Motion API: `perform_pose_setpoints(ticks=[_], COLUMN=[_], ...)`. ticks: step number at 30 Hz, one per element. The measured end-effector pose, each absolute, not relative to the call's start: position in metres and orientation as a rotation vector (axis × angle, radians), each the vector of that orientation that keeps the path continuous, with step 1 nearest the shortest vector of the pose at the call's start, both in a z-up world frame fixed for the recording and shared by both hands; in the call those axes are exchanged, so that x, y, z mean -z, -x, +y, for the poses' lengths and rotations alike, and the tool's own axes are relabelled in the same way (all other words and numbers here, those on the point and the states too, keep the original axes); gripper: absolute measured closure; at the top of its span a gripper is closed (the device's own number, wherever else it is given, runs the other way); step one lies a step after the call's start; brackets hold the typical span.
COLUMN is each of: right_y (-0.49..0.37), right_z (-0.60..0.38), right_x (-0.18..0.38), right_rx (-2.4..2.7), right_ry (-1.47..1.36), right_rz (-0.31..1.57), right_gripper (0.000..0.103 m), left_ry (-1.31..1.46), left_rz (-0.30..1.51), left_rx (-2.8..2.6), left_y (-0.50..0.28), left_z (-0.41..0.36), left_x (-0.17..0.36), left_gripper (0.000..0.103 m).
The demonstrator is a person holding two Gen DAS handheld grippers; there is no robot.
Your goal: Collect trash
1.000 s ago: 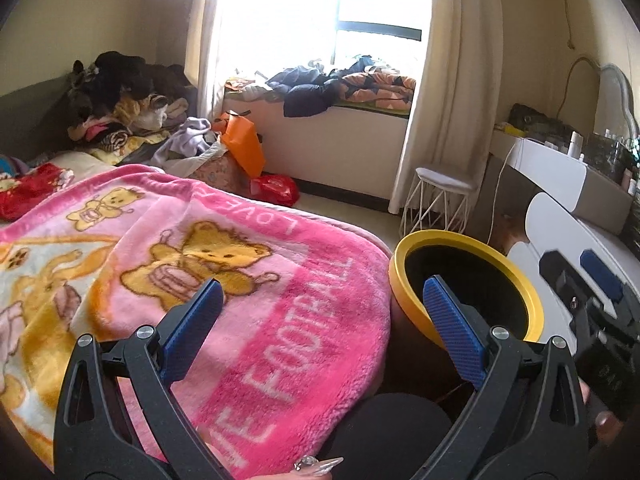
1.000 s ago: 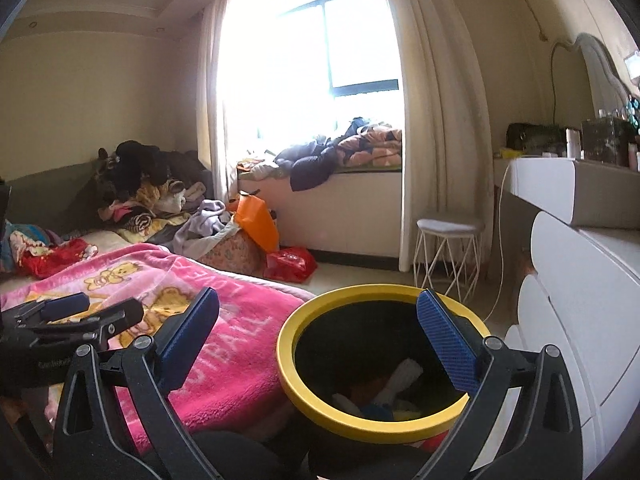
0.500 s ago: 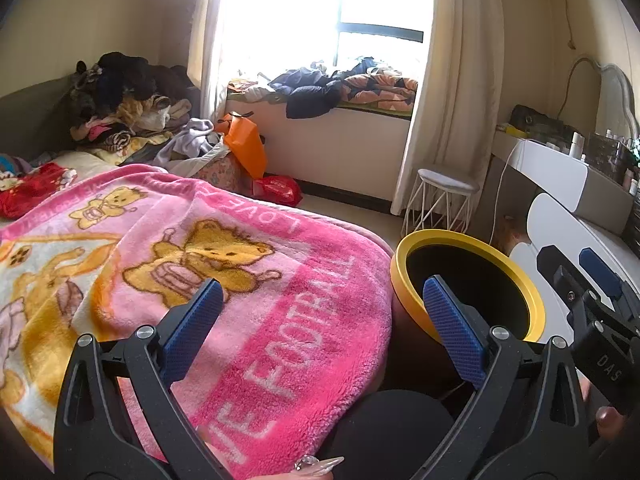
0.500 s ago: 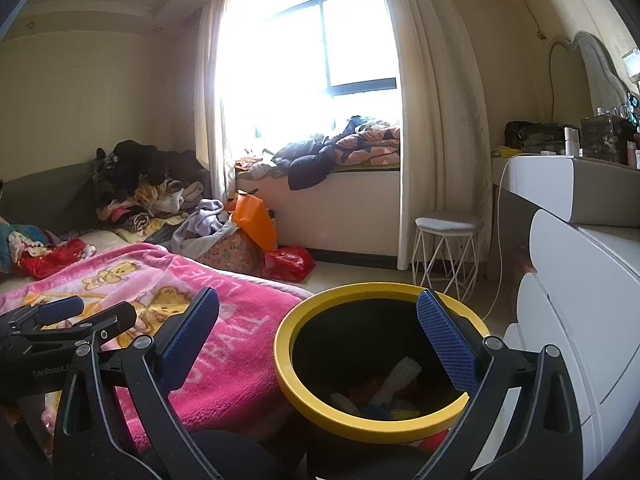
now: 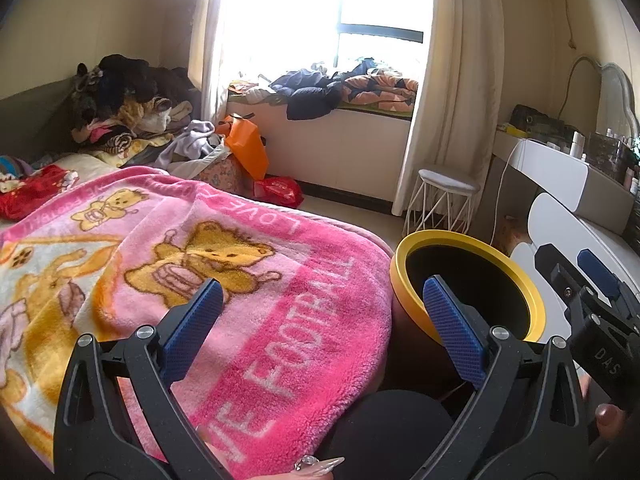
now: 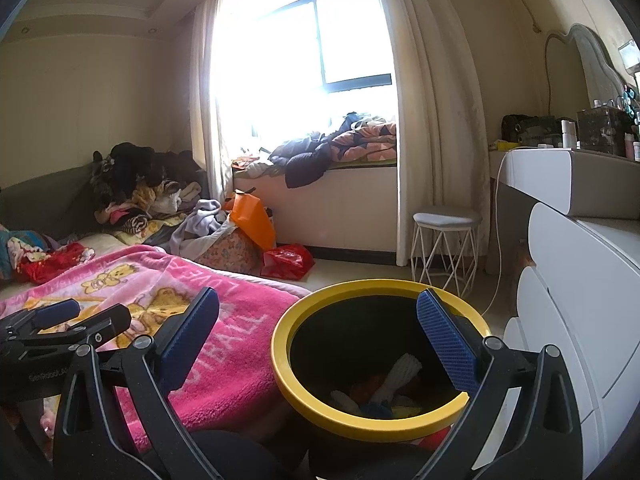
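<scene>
Both your grippers hang wide and empty beside the yellow-rimmed bin.

Your left gripper (image 5: 324,312) sits at the bottom of its frame with its blue pads spread far apart, one over the pink teddy-bear blanket (image 5: 224,280), the other over the trash bin (image 5: 468,280) at centre right; nothing lies between them. Your right gripper (image 6: 320,336) is just as wide, its pads framing the bin (image 6: 376,360) in the lower centre of its view, where white and coloured scraps (image 6: 396,376) lie at the bottom. The bin stands touching the blanket's edge, with the white drawers (image 6: 568,280) just beside it at right. A red bag (image 6: 286,260) lies on the floor mid-frame, below an orange bag (image 6: 252,216).
</scene>
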State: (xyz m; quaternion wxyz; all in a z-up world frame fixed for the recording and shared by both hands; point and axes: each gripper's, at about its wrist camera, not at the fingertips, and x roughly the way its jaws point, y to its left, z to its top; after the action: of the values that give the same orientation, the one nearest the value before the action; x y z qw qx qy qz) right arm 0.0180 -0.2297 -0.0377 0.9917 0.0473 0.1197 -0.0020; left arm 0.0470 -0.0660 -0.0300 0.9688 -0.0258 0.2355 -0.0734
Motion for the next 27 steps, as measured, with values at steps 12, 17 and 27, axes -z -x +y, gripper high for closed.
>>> perform_pose_setpoints(ticks=[12, 17, 27], right_y=[-0.0164, -0.0163, -0.0161], right_z=[-0.2317, -0.2317, -0.2329], right_x=[0.037, 0.0366, 0.0362], right_rx=[0.008, 0.01, 0.011], right_ry=[-0.098, -0.098, -0.102], right_rz=[0.24, 0.241, 0.24], right_gripper=[0.006, 0.006, 0.006], left_ry=[0.053, 0.052, 0.064], left_rz=[0.475, 0.476, 0.486], left_rx=[0.149, 0.15, 0.145], left_y=[-0.0465, -0.0467, -0.0477], left_z=[-0.0654, -0.0654, -0.0659], left_x=[0.0304, 0.0304, 0.0286], left_gripper=[0.011, 0.011, 0.011])
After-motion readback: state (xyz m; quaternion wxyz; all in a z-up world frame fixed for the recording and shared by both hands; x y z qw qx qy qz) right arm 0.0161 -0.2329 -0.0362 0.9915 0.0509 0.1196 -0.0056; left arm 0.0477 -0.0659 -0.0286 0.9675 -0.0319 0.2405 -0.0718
